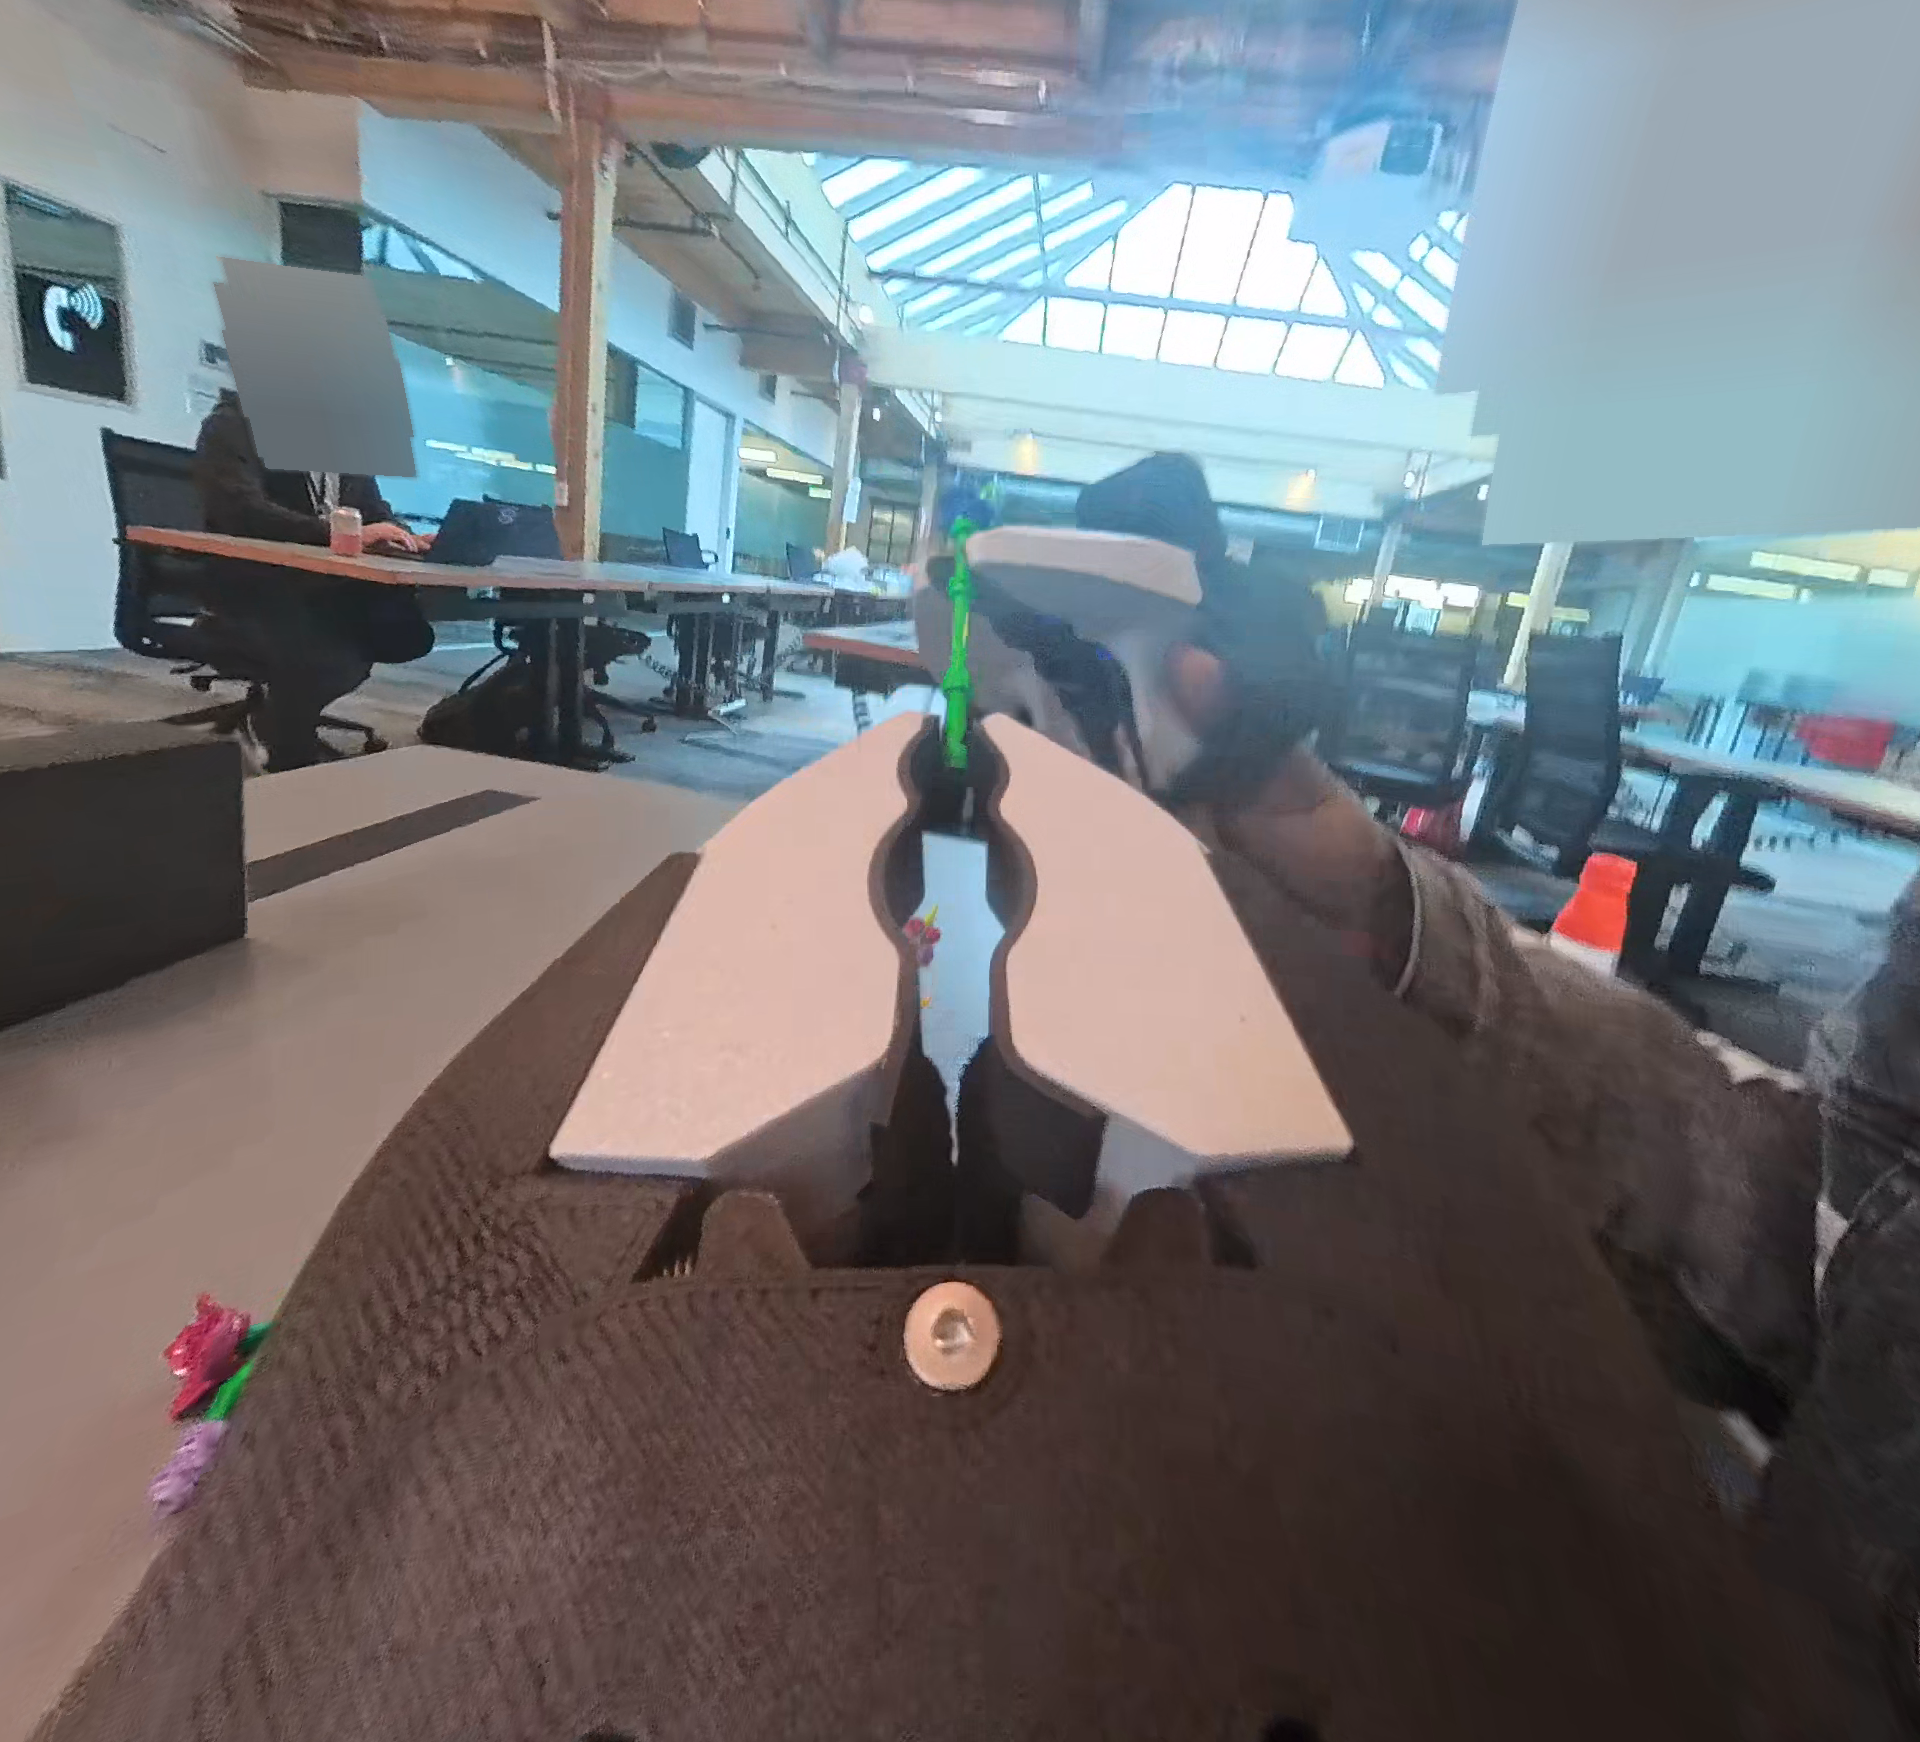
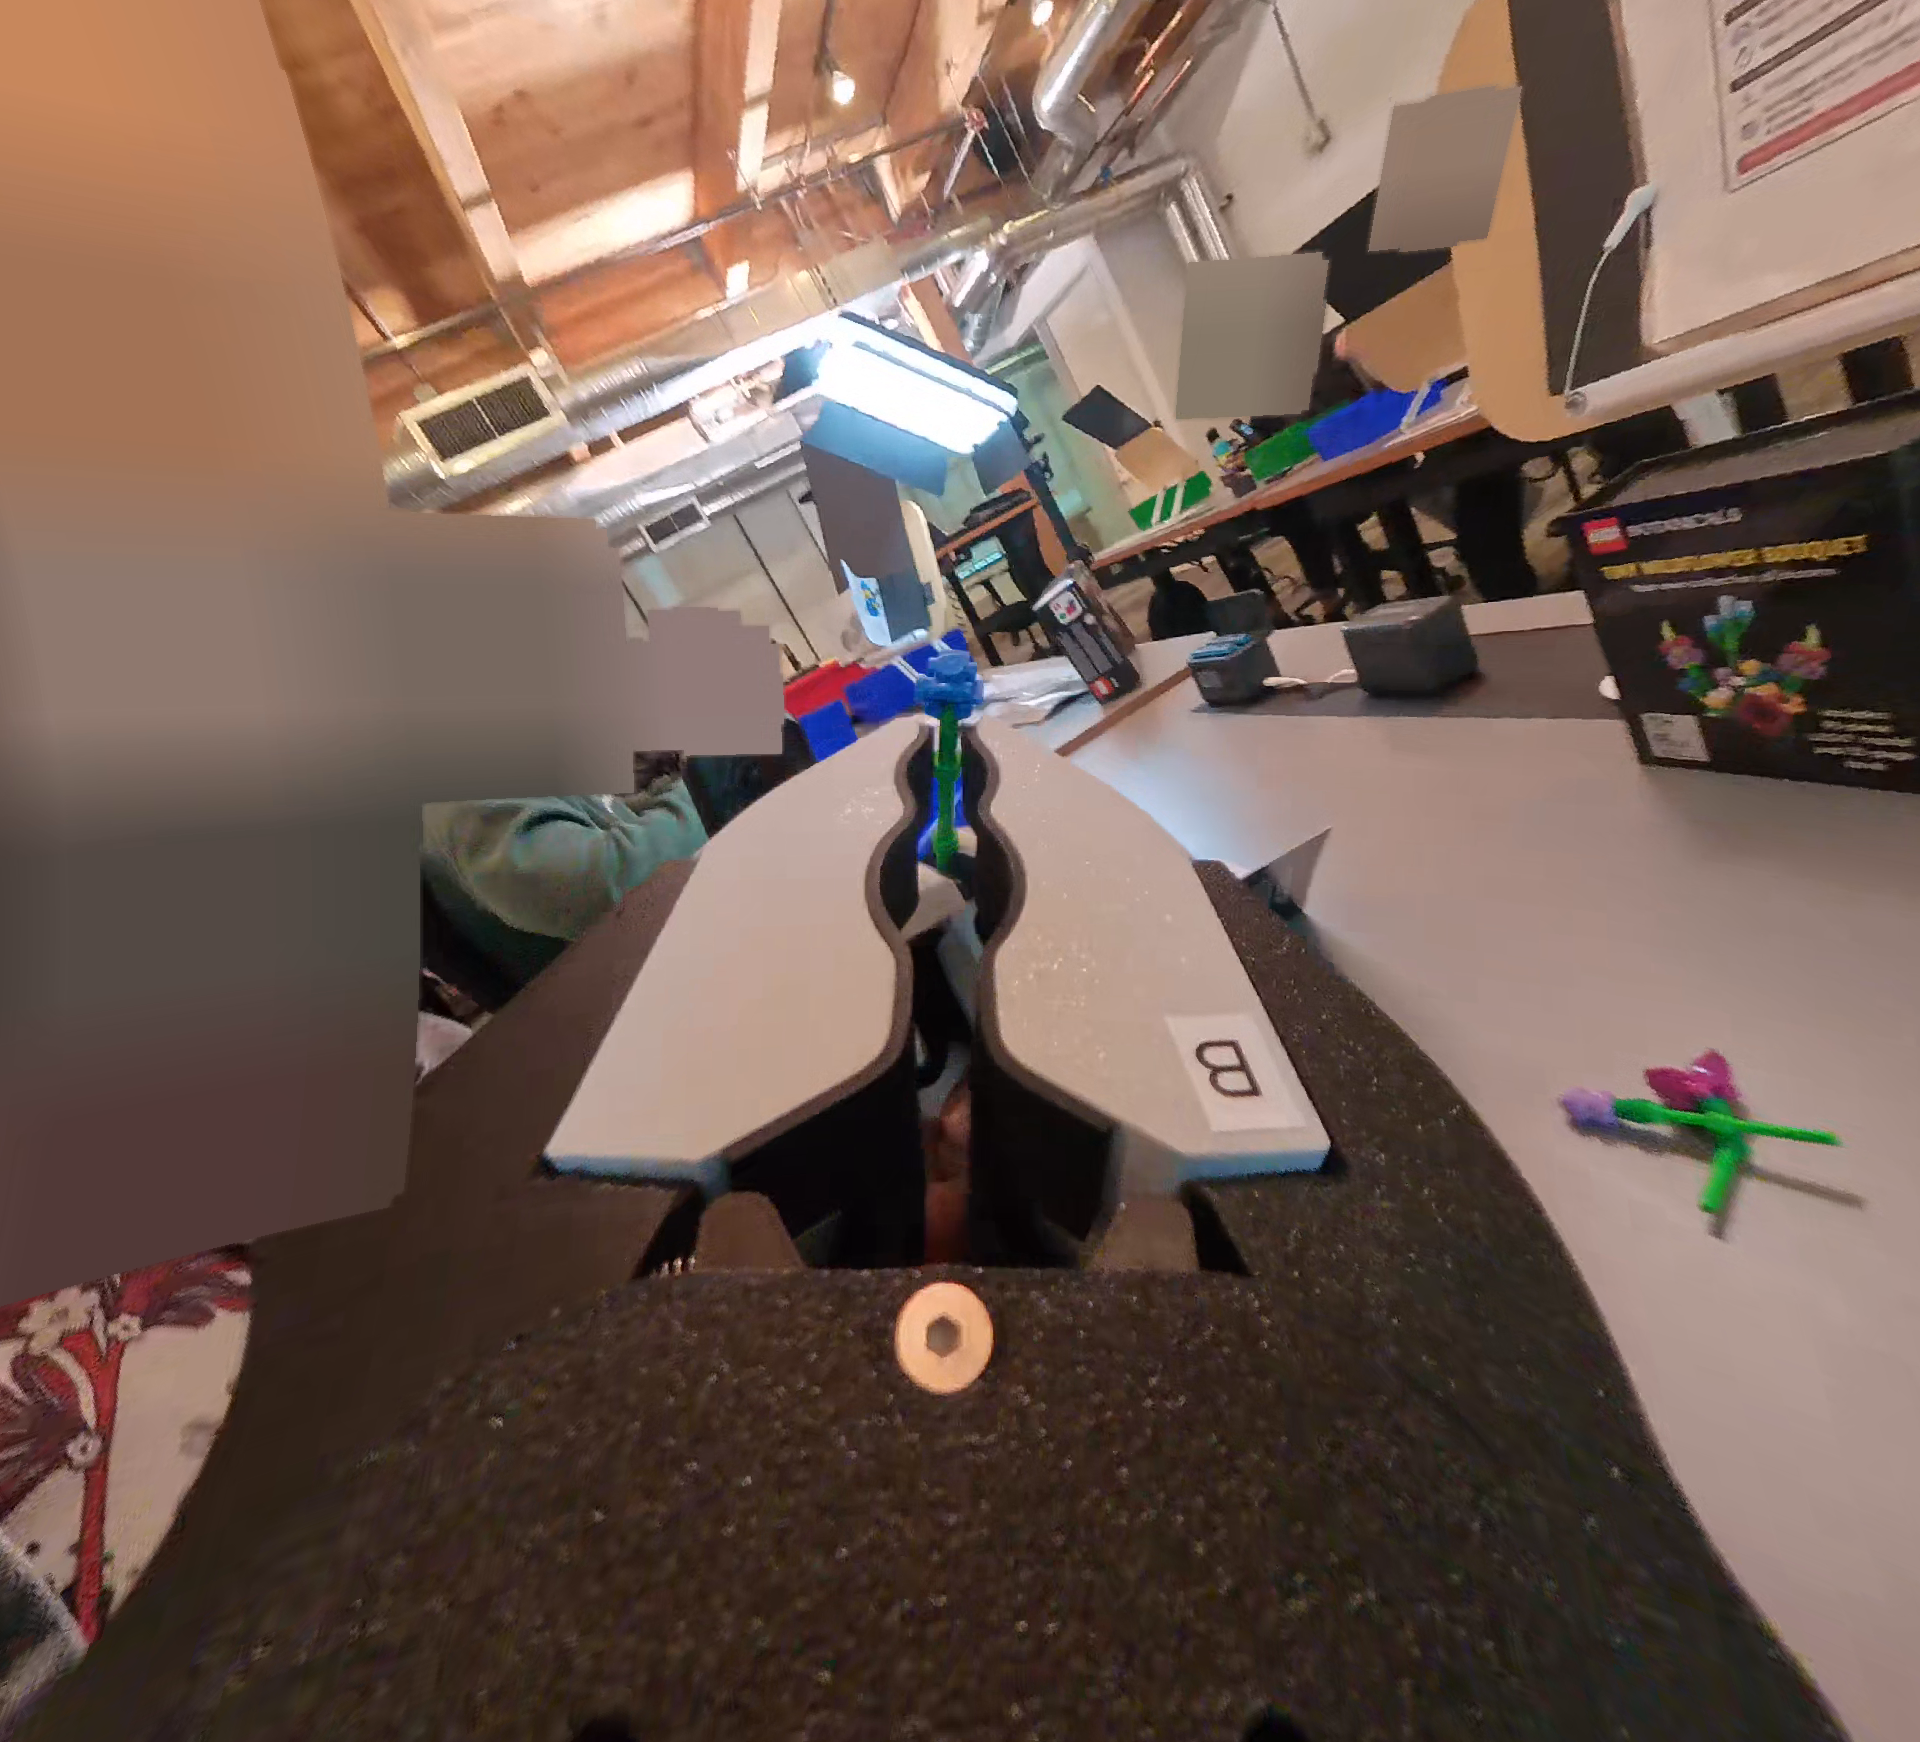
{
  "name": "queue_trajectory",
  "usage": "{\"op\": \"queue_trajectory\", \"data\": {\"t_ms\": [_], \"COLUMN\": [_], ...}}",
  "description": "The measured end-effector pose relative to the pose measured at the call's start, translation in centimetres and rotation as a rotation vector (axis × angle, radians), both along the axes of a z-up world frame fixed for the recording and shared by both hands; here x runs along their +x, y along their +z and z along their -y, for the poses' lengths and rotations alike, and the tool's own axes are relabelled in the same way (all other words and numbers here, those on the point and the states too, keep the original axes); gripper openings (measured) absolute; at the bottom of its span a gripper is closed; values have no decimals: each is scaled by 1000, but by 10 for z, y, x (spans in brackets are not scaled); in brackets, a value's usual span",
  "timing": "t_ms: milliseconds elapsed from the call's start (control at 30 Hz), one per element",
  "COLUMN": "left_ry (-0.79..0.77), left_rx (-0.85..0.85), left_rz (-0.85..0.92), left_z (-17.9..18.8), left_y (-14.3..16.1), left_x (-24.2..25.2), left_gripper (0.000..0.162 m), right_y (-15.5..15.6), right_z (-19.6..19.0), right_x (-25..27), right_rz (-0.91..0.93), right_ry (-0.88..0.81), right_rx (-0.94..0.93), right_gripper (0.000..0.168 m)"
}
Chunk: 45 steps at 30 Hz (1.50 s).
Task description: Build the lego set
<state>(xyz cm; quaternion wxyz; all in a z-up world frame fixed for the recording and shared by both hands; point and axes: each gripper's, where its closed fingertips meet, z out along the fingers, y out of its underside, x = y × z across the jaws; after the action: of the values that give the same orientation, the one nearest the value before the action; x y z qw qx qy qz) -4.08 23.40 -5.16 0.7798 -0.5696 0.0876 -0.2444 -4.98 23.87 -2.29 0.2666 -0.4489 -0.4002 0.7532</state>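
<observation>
While the left gripper points up and away from the grey tabletop, its two white fingers are closed on the lower end of a thin green plastic stem, which stands upright beyond the tips. A small blue flower head tops the stem, blurred against the other gripper just behind it. At the near left edge, a pink brick flower and a lilac brick flower lie on the table, partly hidden by the gripper body.

From the right wrist view, the right gripper is also clamped on the green stem, with the blue flower head sitting just past the fingertips. To the near right, the finished pink flower and lilac flower lie crossed on the grey table. Far right stands a black cardboard set box.
</observation>
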Motion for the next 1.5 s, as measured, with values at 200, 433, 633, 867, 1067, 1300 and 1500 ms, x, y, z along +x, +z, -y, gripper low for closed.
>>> {"op": "queue_trajectory", "data": {"t_ms": [200, 433, 633, 867, 1067, 1300, 1500], "left_ry": [-15, -96, -82, -146, -169, -167, -170], "left_rx": [-271, -544, -643, -711, -760, -746, -720], "left_rz": [-260, -416, -512, -466, -491, -511, -533], "left_z": [-35, -87, -110, -124, -129, -130, -135], "left_y": [-38, -100, -136, -148, -165, -166, -164], "left_x": [18, 35, 39, 46, 49, 50, 56], "left_gripper": [49, 57, 57, 57, 51, 48, 54], "right_y": [-1, -81, -95, -126, -143, -128, -137], "right_z": [-79, -158, -178, -163, -145, -151, -161], "right_x": [60, 81, 69, 42, 41, 49, 56], "right_rz": [48, 288, 317, 385, 423, 371, 386], "right_ry": [-311, -440, -131, 198, 273, 226, 204], "right_rx": [194, 249, 255, 224, 336, 393, 401], "right_gripper": [4, 4, 4, 4, 4, 4, 4]}}
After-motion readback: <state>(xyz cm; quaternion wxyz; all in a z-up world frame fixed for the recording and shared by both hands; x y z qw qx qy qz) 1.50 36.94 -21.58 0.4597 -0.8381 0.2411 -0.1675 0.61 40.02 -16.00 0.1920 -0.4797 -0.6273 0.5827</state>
